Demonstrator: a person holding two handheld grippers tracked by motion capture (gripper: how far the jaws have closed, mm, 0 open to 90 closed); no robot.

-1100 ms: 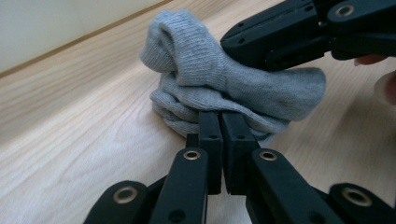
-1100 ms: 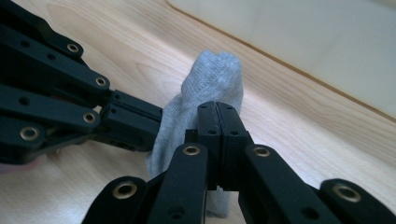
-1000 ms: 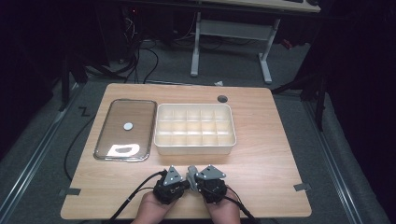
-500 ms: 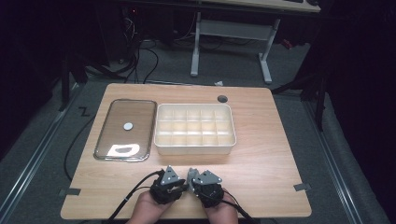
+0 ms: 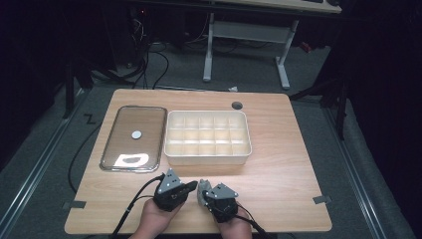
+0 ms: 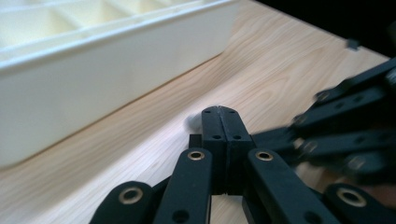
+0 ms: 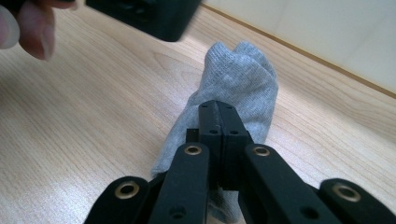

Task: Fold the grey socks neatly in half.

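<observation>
Sock (image 7: 233,88) — grey, bunched — lay on the wooden table (image 5: 278,169) directly under and ahead of the right gripper (image 7: 219,109), its long axis running along that tool's closed jaws and away toward the cream divided tray (image 5: 207,135). Those jaws met with no gap; whether a fold of cloth was nipped beneath them could not be told, since the fabric passed under the tips rather than visibly between them. In the high view the sock showed as a small grey lump (image 5: 202,189) between the two tools, touching the right gripper (image 5: 211,193) and just beside the left gripper (image 5: 193,186). The left gripper (image 6: 220,112) had its jaws pressed together on nothing, having just been closing, with a grey blur of the sock (image 6: 192,122) beyond its tips. The right hand looked nearer — the likelier one to take it. Farther off, left of the tray, lay a clear lid (image 5: 133,138).
</observation>
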